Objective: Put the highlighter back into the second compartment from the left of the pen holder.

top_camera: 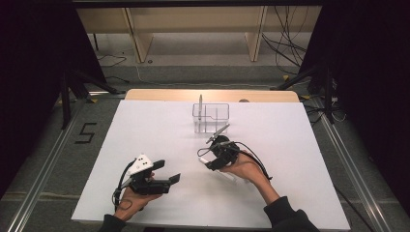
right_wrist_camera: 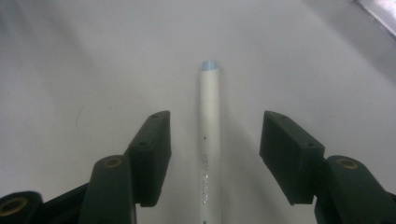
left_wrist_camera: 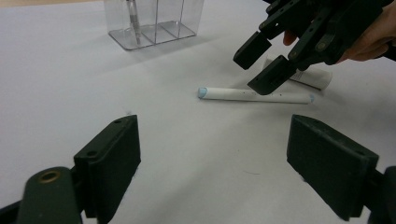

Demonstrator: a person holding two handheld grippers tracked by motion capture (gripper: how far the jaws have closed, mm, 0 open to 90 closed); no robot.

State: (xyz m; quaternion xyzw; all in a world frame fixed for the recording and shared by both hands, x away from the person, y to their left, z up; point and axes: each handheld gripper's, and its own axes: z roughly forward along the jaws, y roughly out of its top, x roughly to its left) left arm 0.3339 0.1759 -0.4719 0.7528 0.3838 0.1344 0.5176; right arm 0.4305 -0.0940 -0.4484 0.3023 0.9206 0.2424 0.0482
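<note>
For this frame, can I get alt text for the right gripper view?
A white pen with a pale blue end lies lengthwise on the white table, between the open black jaws of the right gripper, which do not touch it.

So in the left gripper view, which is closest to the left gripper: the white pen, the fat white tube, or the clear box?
1. White pen, lying on the table ahead, slightly right.
2. Fat white tube, just behind the pen, under the right gripper.
3. Clear box, far back, left.
</note>
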